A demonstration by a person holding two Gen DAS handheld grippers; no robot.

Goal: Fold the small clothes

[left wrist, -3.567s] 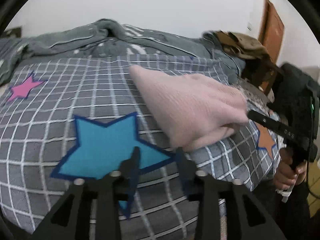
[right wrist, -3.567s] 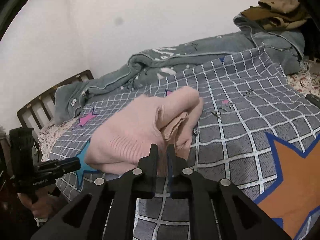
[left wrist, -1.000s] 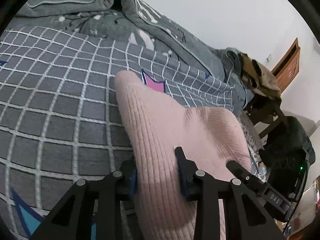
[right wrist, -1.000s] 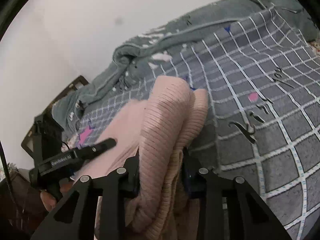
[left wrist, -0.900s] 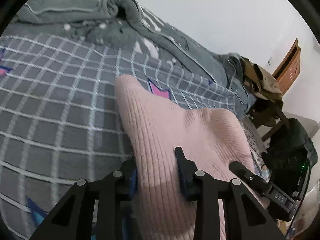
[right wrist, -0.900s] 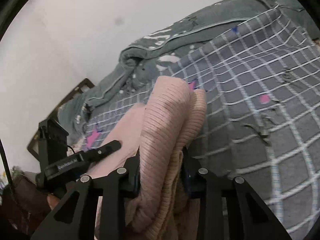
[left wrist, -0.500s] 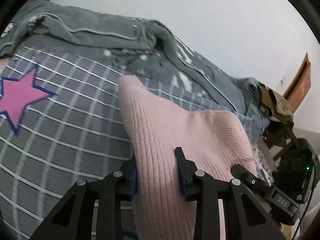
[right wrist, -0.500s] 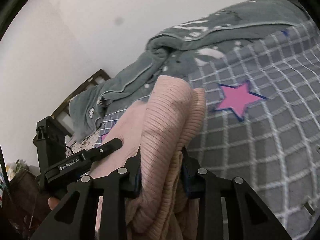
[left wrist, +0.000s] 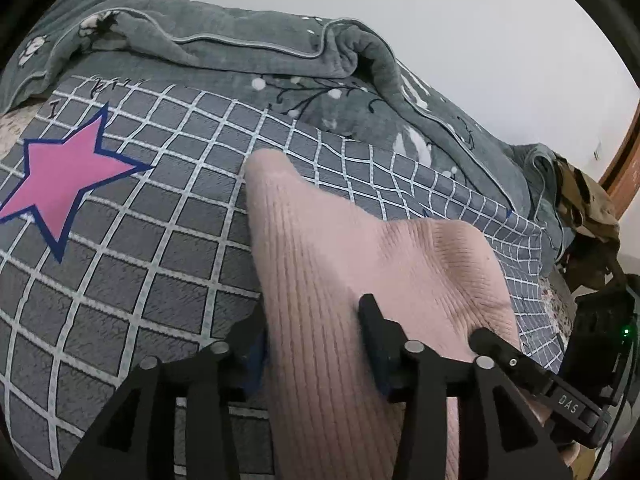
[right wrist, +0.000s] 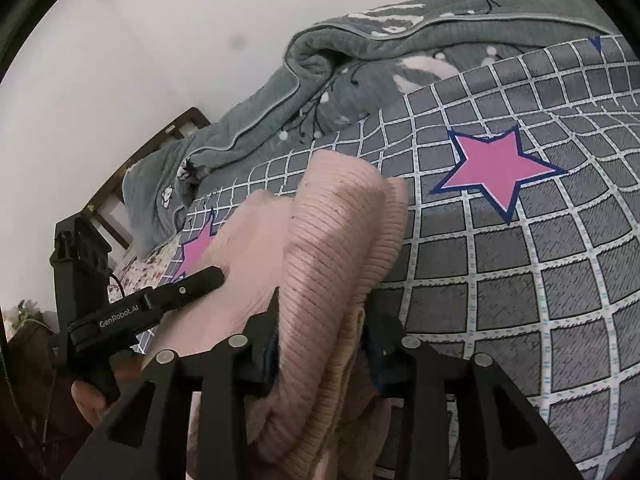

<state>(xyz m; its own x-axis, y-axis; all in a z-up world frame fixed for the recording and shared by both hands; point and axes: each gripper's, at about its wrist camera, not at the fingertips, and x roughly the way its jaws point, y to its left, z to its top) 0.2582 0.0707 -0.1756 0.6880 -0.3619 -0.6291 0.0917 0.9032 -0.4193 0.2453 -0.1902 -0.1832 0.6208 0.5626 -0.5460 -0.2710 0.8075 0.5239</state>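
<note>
A folded pink knit garment (left wrist: 340,248) rests on the grey checked bed cover (left wrist: 140,240). My left gripper (left wrist: 312,328) holds its near edge; the jaws are opening, and the cloth still fills the gap and touches both pads. In the right wrist view the same garment (right wrist: 340,220) bulges as a thick roll between the fingers of my right gripper (right wrist: 322,328), whose jaws are also opening with the knit against both pads. Each view shows the other gripper at the garment's far side: the right gripper (left wrist: 532,380) and the left gripper (right wrist: 160,304).
A rumpled grey blanket (left wrist: 280,72) lies along the wall side of the bed. A pink star (left wrist: 64,176) is printed on the cover left of the garment. A dark headboard (right wrist: 160,140) stands at the bed's end. Brown clothes (left wrist: 584,200) are piled at far right.
Both grippers have carried the pink garment sideways across the bed, to beside the pink star. Both pairs of jaws now stand a little wider around the cloth.
</note>
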